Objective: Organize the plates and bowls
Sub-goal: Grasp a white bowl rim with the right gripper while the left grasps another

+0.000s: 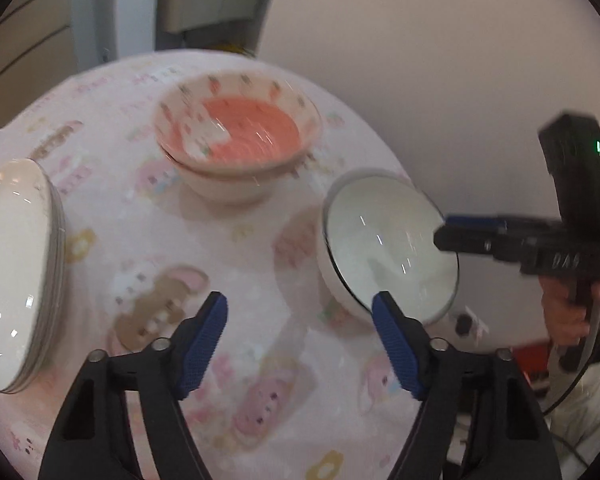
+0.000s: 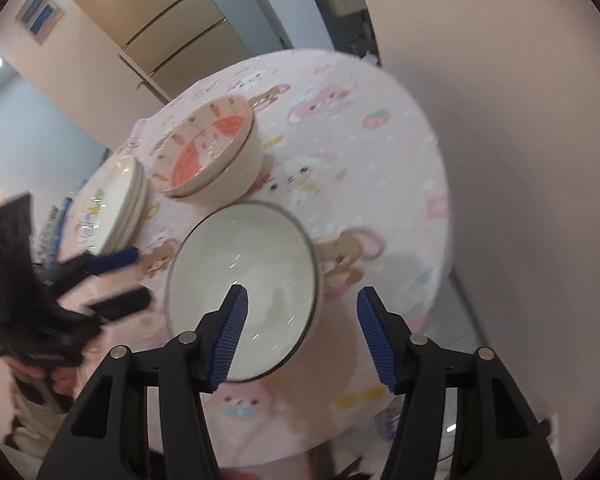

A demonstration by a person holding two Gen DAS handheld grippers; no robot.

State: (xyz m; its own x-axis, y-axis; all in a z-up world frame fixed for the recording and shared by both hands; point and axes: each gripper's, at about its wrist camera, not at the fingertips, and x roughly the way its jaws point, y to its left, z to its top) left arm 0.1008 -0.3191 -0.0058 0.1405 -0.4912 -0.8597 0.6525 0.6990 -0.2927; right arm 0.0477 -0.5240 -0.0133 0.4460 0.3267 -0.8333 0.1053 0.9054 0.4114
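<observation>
Round table (image 2: 400, 128) under a pink cartoon-print cloth, bearing all the crockery. At its far left edge, a stack of white plates (image 2: 116, 200), nested and lying flat; the number in the stack cannot be told. Toward the back of the table, a pair of nested carrot-print bowls (image 2: 212, 156) with coral-red interiors, one seated inside the other.

Nearest the grippers, the white bowl (image 2: 244, 276) with a thin dark rim stands alone and upright on the cloth, apart from the nested pair and near the table's edge. It looks like glazed ceramic: stiff, moderately heavy for its size, smooth and likely slippery under rubber pads, and liable to chip or break if dropped or knocked against the other bowls. The wall at the rim is the natural hold, one pad inside and one outside; a pinch there should be firm, since a smooth wall can slide out.

Right gripper (image 2: 300, 320): blue ribbed fingers spread, straddling the near wall of the white bowl, one finger over the interior, the other outside; no pad visibly presses on it.

Left gripper (image 1: 300, 340): fingers spread, nothing between them, hovering over bare cloth just beside the white bowl. A hand (image 1: 572, 312) grasps the right gripper's handle.
</observation>
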